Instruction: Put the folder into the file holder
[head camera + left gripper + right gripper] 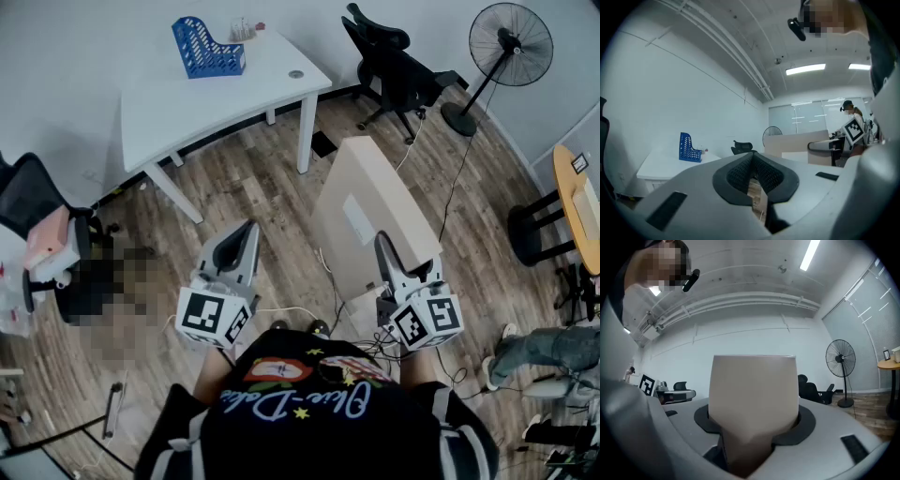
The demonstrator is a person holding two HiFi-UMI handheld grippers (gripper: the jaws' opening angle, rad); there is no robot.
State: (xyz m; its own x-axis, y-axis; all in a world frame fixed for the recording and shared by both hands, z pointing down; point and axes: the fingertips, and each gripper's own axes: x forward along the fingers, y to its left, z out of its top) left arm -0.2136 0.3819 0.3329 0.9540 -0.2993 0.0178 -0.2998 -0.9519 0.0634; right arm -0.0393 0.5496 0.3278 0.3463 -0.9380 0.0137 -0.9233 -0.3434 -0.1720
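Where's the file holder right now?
Head view, upper left: the blue file holder stands on the far left corner of the white table, well ahead of the folder.

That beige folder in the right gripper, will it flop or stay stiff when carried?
Probably stiff: the folder juts out straight, unbent, though the right gripper clamps only its near end. Being long and boxy, it could lever or twist in that grip.

Head camera peers steeply down past left gripper (246, 234) and right gripper (384, 246). Each gripper camera sits close behind its fingers, looking level. Blue perforated plastic file holder (689, 147) shows far beyond the left fingers (738, 176), shared with head view; tan card folder (753, 394) fills the right's.
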